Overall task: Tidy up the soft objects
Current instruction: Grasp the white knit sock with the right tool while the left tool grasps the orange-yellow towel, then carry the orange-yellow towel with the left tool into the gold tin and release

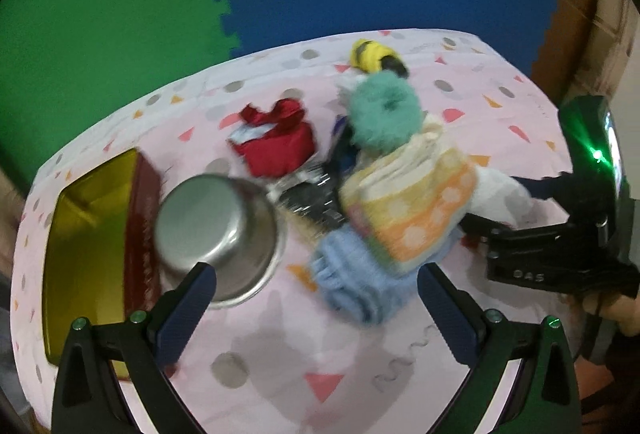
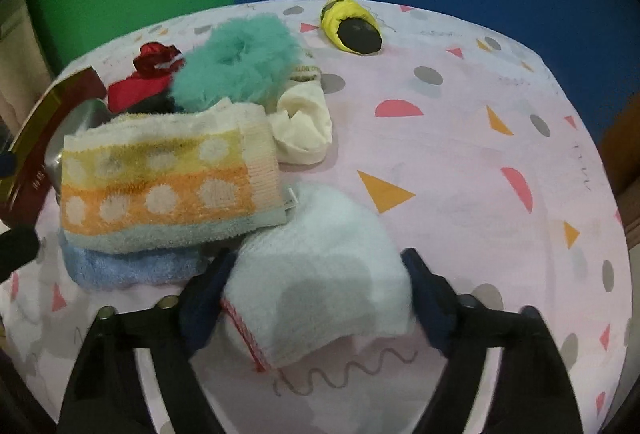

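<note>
A pile of soft things lies on the pink patterned tablecloth [image 2: 460,154]. On top of a blue towel [image 1: 352,274] [image 2: 132,266] rests a folded yellow and orange dotted towel [image 1: 412,202] [image 2: 168,186]. Behind them are a teal fluffy ring [image 1: 384,114] [image 2: 236,62] and a cream cloth [image 2: 304,126]. My right gripper [image 2: 316,286] [image 1: 504,202] is shut on a pale white towel [image 2: 320,274] [image 1: 496,190], a pad pressing each side. My left gripper [image 1: 316,278] hovers open just short of the blue towel, with nothing between its fingers.
A steel bowl [image 1: 216,226] stands by a gold-lined red box [image 1: 84,234] [image 2: 52,114] at the left. A red cloth pouch [image 1: 276,142] [image 2: 140,86] and a dark sparkly item [image 1: 312,198] lie behind. A yellow and black bundle [image 1: 376,56] [image 2: 352,30] sits at the far edge.
</note>
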`<state>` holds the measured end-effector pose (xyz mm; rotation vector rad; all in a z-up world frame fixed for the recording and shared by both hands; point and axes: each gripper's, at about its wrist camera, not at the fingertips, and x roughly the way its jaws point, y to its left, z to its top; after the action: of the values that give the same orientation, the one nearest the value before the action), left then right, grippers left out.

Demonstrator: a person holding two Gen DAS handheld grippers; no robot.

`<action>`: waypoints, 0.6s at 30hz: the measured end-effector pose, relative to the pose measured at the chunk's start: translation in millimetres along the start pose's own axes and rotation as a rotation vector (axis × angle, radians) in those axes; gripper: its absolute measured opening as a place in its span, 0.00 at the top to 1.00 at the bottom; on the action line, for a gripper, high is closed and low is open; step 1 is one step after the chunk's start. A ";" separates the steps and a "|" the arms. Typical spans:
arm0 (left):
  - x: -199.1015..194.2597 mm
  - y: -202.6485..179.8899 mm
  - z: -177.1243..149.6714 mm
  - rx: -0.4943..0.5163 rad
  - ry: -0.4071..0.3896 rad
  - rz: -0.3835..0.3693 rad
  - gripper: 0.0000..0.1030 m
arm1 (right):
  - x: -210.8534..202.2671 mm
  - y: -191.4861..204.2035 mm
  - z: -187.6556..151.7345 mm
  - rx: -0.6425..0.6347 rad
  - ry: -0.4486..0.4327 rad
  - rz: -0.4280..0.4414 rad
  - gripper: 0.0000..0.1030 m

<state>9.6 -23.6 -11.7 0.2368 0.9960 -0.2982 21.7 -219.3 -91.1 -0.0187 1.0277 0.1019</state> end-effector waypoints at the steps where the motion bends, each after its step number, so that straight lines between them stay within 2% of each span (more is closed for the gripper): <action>1: 1.4 -3.0 3.7 0.006 0.003 -0.018 0.00 | -0.9 -1.9 0.5 -0.001 -0.005 0.005 0.39; 2: 3.0 -6.4 7.7 0.010 0.005 -0.043 0.00 | -1.9 -4.0 1.0 -0.003 -0.012 0.014 0.48; 4: 6.0 -12.0 13.5 0.017 0.010 -0.069 0.00 | -4.4 -10.3 1.8 0.002 -0.021 0.012 0.57; 10: 23.0 -34.2 34.7 0.074 0.035 -0.092 0.00 | -8.0 -42.0 -2.9 0.071 -0.028 0.002 0.58; 15: 50.2 -51.6 46.2 0.115 0.086 -0.101 0.00 | -9.5 -47.6 -5.6 0.078 -0.032 0.020 0.57; 18: 65.1 -60.6 49.9 0.139 0.106 -0.072 0.00 | -9.4 -48.2 -6.4 0.084 -0.034 0.028 0.57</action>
<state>60.6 -105.6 -44.4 0.3460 1.0918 -0.4250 15.9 -268.4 -87.9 0.0734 0.9978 0.0846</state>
